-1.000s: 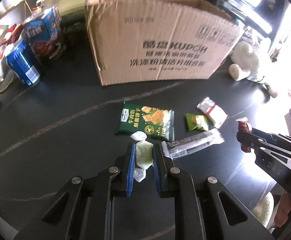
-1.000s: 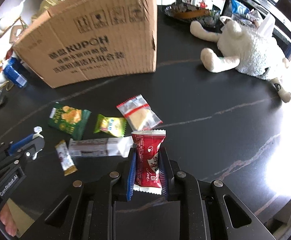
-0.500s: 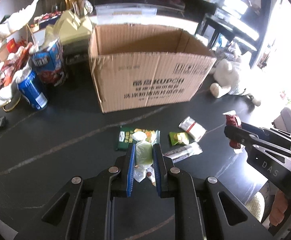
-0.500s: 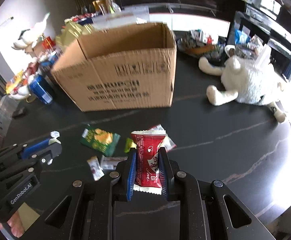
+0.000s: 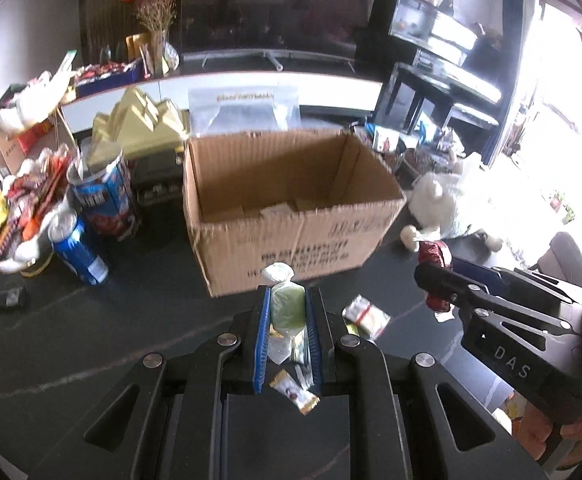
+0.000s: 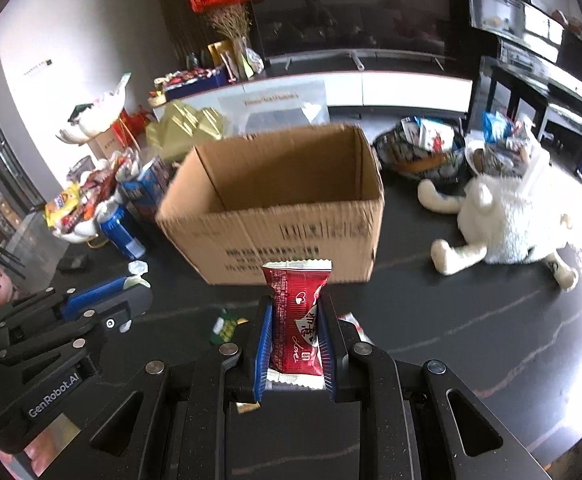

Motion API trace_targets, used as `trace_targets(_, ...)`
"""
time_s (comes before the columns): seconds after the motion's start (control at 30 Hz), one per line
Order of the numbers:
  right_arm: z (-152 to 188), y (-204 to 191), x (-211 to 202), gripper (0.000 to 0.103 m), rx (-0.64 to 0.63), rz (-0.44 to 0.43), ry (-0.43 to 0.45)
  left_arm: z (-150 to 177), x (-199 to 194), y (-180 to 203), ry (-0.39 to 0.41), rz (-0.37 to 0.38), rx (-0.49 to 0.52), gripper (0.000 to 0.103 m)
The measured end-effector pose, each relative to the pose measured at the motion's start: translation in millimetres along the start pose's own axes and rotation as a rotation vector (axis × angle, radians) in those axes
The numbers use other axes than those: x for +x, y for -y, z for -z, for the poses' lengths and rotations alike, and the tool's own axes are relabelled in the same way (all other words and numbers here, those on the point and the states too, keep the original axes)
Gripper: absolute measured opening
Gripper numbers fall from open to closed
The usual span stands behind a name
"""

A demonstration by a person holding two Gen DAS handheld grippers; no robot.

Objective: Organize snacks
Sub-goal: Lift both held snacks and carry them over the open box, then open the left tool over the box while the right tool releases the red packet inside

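My left gripper (image 5: pixel 287 304) is shut on a pale green wrapped candy (image 5: pixel 287 306), held above the dark table. In the right wrist view my right gripper (image 6: pixel 295 312) is shut on a red snack packet (image 6: pixel 295 316); it also shows at the right of the left wrist view, where the red snack packet (image 5: pixel 435 256) sticks out of it. An open cardboard box (image 5: pixel 291 200) stands just beyond both grippers, its inside empty as far as I see; in the right wrist view the cardboard box (image 6: pixel 283 208) sits ahead. Loose snacks lie below: a clear packet (image 5: pixel 365 315) and a small brown-and-white one (image 5: pixel 294 392).
A blue can (image 5: pixel 79 254), a blue tube (image 5: pixel 105 196) and a heap of snack bags (image 5: pixel 15 208) crowd the table's left. A white plush toy (image 6: pixel 503 220) lies on the right, with a bowl of packets (image 6: pixel 423 148) behind it. A green packet (image 6: pixel 225 328) lies on the table.
Both grippers have risen with their snacks still held. The table snacks have dropped lower and smaller in view, and the box's open inside has come into sight.
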State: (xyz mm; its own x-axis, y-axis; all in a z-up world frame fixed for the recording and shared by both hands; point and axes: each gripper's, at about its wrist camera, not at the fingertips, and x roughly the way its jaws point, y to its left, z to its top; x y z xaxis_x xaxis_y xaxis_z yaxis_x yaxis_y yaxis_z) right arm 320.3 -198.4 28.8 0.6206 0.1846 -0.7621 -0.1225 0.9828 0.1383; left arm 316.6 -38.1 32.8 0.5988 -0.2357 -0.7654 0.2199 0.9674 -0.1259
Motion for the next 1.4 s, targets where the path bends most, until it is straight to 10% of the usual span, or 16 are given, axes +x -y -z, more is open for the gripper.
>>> trace_targets(1.13, -94.7, -0.6, 63.0, 0.023, -0.028, -0.074, 0.065, -96.5, 64.1, -24.6, 0.044, -0.032, -0.003, 0.019)
trace_targets(1.4, -92.1, 2.0, 61.2, 0.033, -0.057, -0.01, 0.093, -88.9, 56.7, -31.3, 0.065, -0.098, -0.009, 0.041)
